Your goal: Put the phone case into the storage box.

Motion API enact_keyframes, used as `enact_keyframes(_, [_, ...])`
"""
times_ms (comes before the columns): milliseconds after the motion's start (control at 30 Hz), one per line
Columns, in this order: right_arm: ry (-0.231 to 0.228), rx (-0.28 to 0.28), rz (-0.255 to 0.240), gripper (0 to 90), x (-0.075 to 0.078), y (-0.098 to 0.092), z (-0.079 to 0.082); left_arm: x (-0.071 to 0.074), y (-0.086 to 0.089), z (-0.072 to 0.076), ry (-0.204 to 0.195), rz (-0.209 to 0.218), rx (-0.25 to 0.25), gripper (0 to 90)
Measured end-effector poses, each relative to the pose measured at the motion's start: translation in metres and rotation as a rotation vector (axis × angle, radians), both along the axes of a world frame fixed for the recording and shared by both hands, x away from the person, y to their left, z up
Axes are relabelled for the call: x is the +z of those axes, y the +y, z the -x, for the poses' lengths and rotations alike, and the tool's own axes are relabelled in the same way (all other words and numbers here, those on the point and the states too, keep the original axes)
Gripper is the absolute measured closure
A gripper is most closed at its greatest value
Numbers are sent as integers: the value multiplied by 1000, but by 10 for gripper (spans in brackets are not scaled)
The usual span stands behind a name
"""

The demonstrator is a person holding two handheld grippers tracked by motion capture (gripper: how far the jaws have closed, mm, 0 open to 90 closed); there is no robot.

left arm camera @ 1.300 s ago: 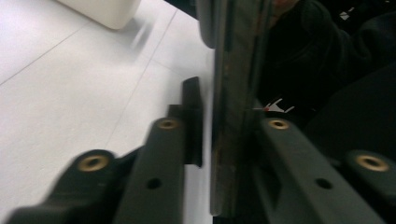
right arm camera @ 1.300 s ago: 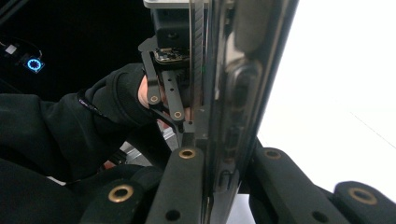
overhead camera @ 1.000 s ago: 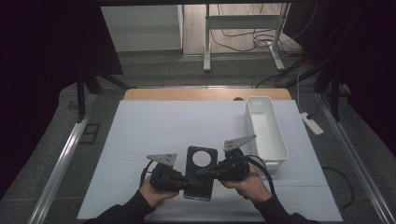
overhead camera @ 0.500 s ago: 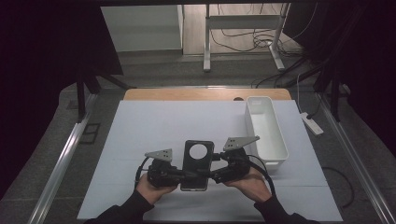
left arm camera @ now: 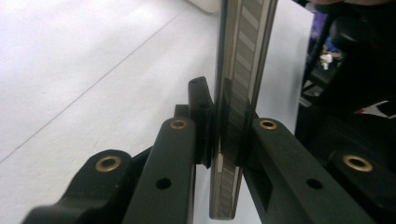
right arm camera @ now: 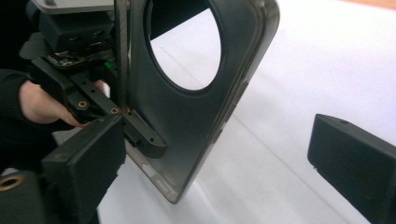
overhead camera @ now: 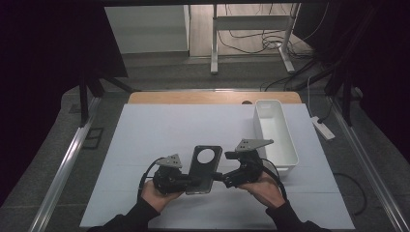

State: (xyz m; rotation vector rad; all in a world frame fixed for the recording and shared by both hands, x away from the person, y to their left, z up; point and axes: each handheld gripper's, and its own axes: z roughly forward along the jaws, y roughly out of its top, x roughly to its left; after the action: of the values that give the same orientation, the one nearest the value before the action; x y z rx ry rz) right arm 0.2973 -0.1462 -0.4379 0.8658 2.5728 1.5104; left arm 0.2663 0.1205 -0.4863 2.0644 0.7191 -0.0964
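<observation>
A: Holding the case [overhead camera: 205, 168], are the left tongs [overhead camera: 189, 182]?

B: Yes. The left tongs are clamped on the case's lower edge. In the left gripper view the case [left arm camera: 236, 107] stands edge-on, with a pad pressed on each face.

A: And the right tongs [overhead camera: 218, 177]?

B: Spread wide. Their jaws have just been opening. In the right gripper view the two pads stand well apart, one near the case's [right arm camera: 187, 116] lower corner, the other off to the side, and neither presses on it. I cannot tell whether the near pad touches it.

A: Where is the case, then?

B: Between the two hands, near the front of the worktop [overhead camera: 159, 135]. It is dark, with a big round hole near its top end. In the high view it leans away from the person, held up by the left tongs. Whether its lower edge touches the worktop I cannot tell.

A: Anything else nearby?

B: A white bin [overhead camera: 285, 145] lies on the worktop just beyond the right hand [overhead camera: 263, 188], long side running away from the person. The left hand [overhead camera: 154, 195] grips its tool below the case.
</observation>
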Motion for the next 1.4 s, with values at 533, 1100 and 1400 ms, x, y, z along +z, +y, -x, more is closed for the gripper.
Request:
enact_keyframes(533, [-125,-93,76,0,5,-8,0,0,0,0,2,-91,79,842])
enact_keyframes(1100, [-102,-149,110,0,16,-10,-1,-2,-8,5,33,-68,15,842])
enact_keyframes(1400, [-112,-142,97,304,18,-10,2,-3,-10,5,44,-56,-10,843])
